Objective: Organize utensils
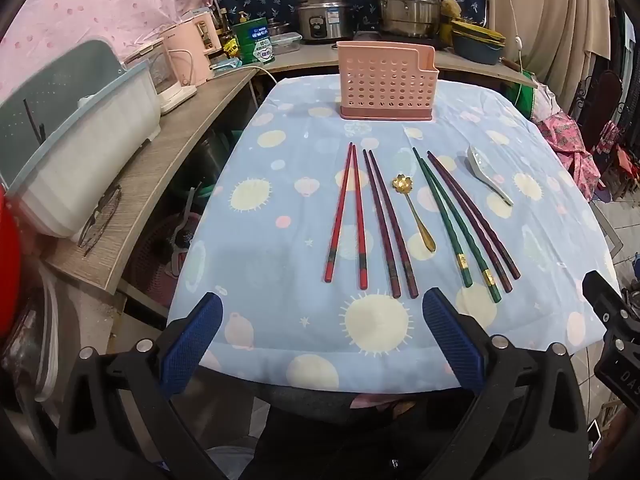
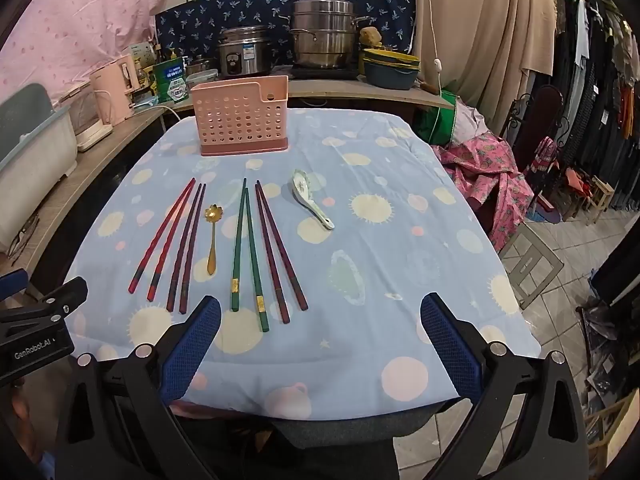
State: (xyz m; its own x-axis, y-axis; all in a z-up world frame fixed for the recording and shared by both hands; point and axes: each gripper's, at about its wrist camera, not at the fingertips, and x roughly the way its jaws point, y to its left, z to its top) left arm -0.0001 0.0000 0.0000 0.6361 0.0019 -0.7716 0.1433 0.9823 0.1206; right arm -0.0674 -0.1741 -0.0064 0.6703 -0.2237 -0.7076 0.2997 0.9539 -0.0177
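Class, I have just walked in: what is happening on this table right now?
A person holds two sets of tongs, left tongs and right tongs, both open and empty above the near table edge. Nothing is sorted yet: four pairs of chopsticks, including the red pair and green pair, a gold spoon and a ceramic spoon lie on the tablecloth. The pink holder stands behind them.

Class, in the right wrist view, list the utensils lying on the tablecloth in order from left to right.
Red chopsticks → dark purple chopsticks → gold spoon → green chopsticks → maroon chopsticks → white ceramic spoon.
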